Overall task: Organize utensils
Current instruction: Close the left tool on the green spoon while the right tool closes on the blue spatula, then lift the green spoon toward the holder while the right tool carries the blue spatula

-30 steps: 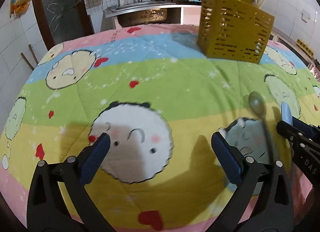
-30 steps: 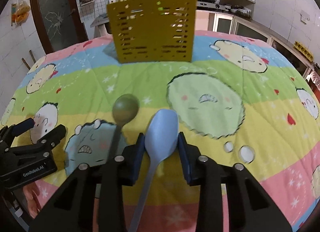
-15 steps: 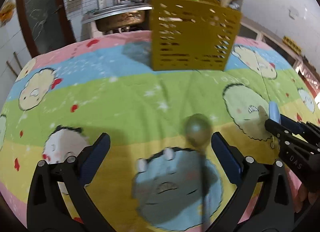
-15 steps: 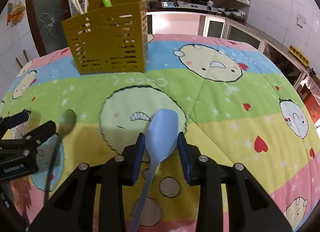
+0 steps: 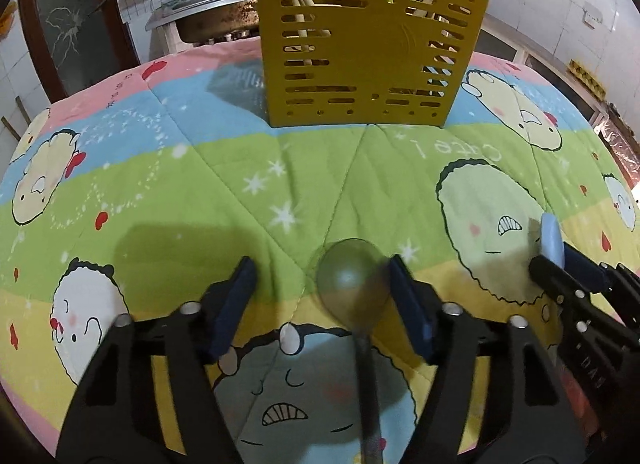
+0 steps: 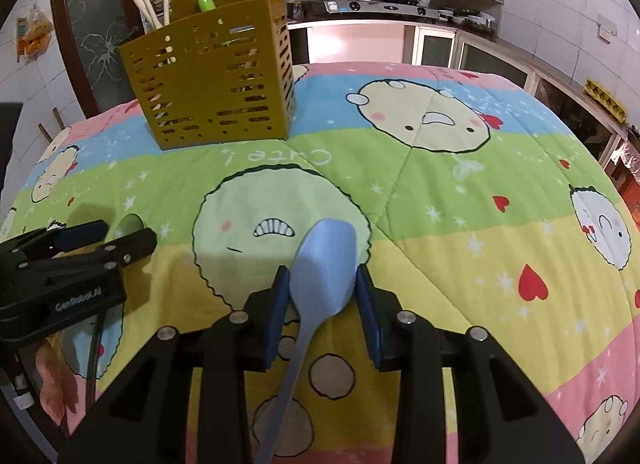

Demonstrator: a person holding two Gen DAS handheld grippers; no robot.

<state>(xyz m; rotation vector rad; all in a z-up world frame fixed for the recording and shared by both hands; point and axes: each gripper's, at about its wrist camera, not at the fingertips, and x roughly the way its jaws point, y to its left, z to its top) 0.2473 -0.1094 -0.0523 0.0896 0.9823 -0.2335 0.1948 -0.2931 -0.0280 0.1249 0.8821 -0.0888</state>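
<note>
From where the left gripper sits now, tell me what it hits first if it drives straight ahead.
Probably the dark green spoon, whose bowl already lies between the closing jaws of the left gripper; under it is the quilt. Depth is unclear.

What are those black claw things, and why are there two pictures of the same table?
Those claws are two hand-held grabbers; a person carries one in each hand. Each has a small camera looking out along its jaws, so you get one picture per hand. In the right-hand view, the right gripper is closed on a blue spoon. In the left-hand view, the left gripper has just been closing its jaws around a dark green spoon lying on the cartoon quilt, one pad beside the bowl, the other still apart. Behind stands a yellow utensil basket already holding chopsticks.
</note>
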